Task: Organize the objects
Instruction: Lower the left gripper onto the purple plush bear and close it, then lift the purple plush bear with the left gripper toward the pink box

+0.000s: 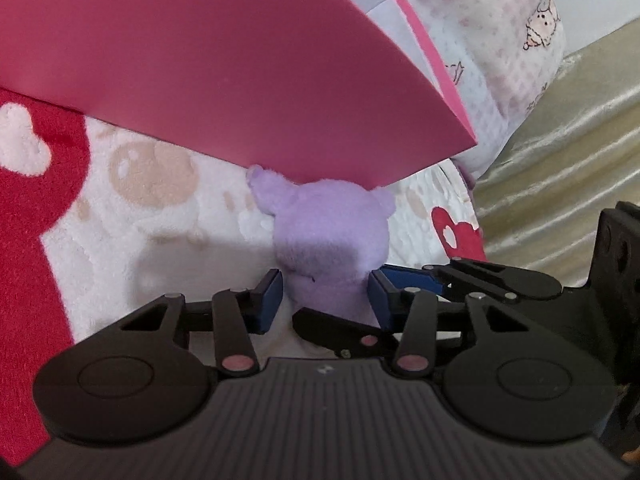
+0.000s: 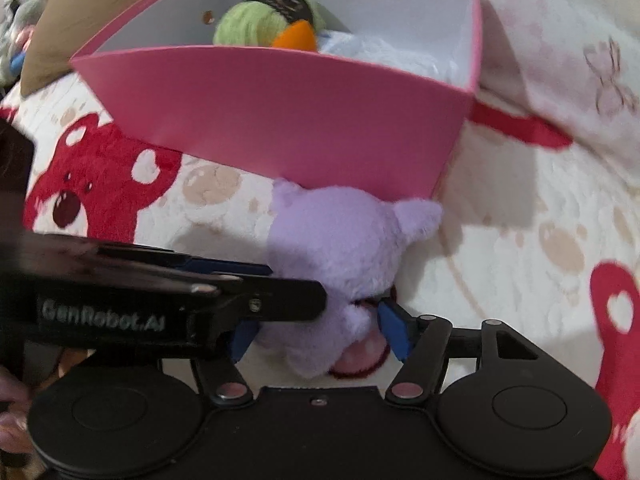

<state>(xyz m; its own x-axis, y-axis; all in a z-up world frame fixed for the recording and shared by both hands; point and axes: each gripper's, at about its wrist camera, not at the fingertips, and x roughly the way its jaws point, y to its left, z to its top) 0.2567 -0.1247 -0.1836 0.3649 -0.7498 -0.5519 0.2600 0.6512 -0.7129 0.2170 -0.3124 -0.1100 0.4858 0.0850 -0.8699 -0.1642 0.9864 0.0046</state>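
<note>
Just in front of the pink box [image 2: 280, 116], a lilac plush toy [image 2: 332, 248] lies on a cream fleece blanket [image 2: 520, 248] printed with red bears, one of its ears touching the box's near wall. Both grippers are at the toy. From the left wrist view, the left gripper [image 1: 325, 296] has its blue pads [image 1: 269, 292] pressed against either side of the toy's lower body, pinching it. From the right wrist view, the right gripper [image 2: 318, 330] straddles the same toy lower down; one blue pad [image 2: 394, 330] sits against the plush near a pink patch, the other is partly hidden behind the left gripper's black arm, so whether it squeezes cannot be told. Inside the box sit a ball of green yarn [image 2: 248, 28] with a black label, an orange piece and something pale blue. Beside the box stands a pale pink patterned pillow [image 1: 512, 60], with gold satin fabric [image 1: 560, 152] beyond it.
</note>
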